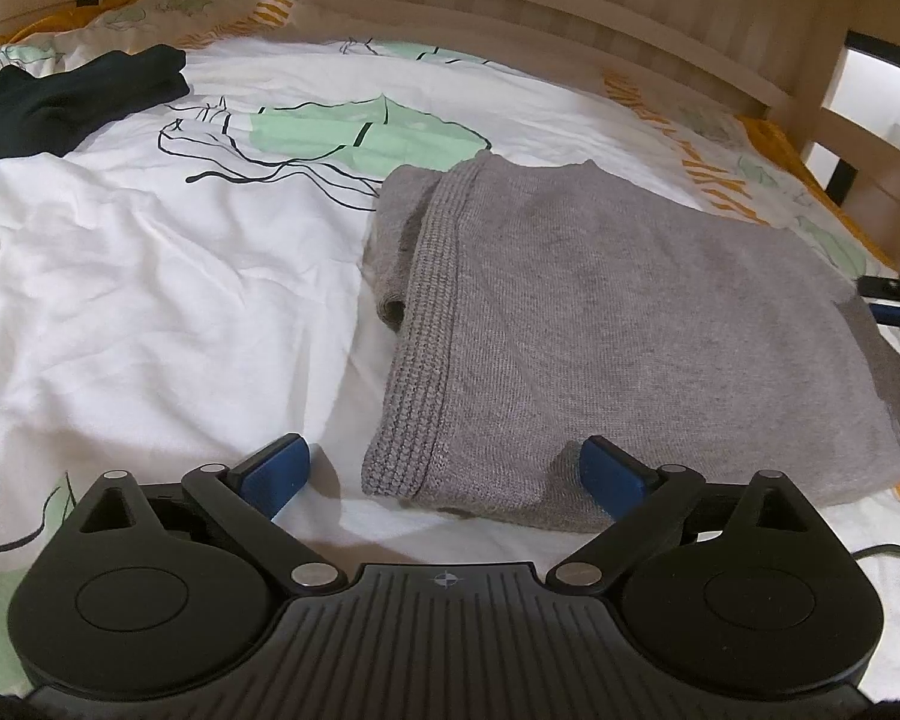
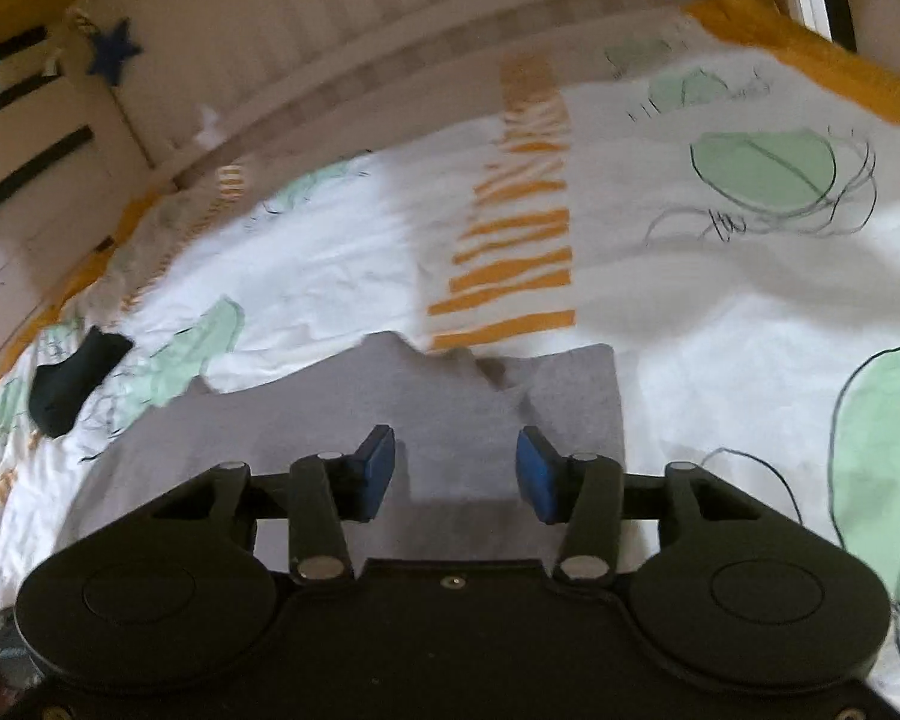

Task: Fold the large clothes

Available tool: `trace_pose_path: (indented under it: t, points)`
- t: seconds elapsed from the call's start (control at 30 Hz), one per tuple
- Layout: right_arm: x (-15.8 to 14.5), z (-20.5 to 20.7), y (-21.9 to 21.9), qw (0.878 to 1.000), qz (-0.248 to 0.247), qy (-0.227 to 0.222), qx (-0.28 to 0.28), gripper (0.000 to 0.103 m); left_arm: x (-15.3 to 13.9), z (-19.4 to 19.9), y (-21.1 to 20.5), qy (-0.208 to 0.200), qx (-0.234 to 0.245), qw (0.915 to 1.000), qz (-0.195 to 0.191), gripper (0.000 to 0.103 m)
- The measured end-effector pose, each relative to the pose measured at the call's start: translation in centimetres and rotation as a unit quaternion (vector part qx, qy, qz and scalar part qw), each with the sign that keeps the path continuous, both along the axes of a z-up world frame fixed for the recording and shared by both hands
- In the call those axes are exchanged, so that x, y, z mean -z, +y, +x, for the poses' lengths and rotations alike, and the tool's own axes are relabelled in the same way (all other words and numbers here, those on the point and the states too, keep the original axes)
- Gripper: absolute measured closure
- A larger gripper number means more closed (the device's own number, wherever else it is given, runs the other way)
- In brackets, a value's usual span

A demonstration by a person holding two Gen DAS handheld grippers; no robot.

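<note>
Bedding (image 1: 150, 276) with green and orange print covers the bed and carries the folded grey sweater (image 1: 600, 324), with a dark garment (image 1: 60, 102) lying well apart. Left gripper (image 1: 444, 462) stands wide, straddling the sweater's near corner; right gripper (image 2: 456, 468) stands partly open above the sweater, gripping nothing.

The grey sweater (image 1: 600, 324) is showing a soft matt knit with a coarser ribbed hem. The bedsheet (image 1: 150, 276) is looking like wrinkled printed cotton cloth. The bed frame (image 1: 660, 18) is appearing as pale matt wood.
</note>
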State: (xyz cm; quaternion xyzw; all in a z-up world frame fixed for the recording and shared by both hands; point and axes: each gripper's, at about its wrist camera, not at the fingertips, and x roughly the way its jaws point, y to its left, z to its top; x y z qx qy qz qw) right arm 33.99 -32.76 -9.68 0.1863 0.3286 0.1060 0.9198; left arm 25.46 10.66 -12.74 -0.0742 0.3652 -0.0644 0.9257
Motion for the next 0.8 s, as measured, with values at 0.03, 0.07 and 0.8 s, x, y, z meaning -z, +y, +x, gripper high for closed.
trace_pose_path:
  t: [0.03, 0.07, 0.8]
  points:
    - [0.3, -0.1, -0.3, 1.0, 0.012, 0.002, -0.002, 0.046, 0.0, 0.0, 0.0, 0.0, 0.0, 1.0, 0.0, 0.004]
    - [0.7, 0.4, -0.6, 1.0, 0.024, 0.006, 0.0, 0.039, 0.0, 0.0, -0.1, 0.0, 0.001, 1.0, 0.0, 0.003]
    - [1.6, 2.3, 2.4, 0.991, -0.134, 0.021, 0.022, 0.081, 0.0, 0.1, -0.3, -0.001, 0.001, 1.0, -0.001, 0.001]
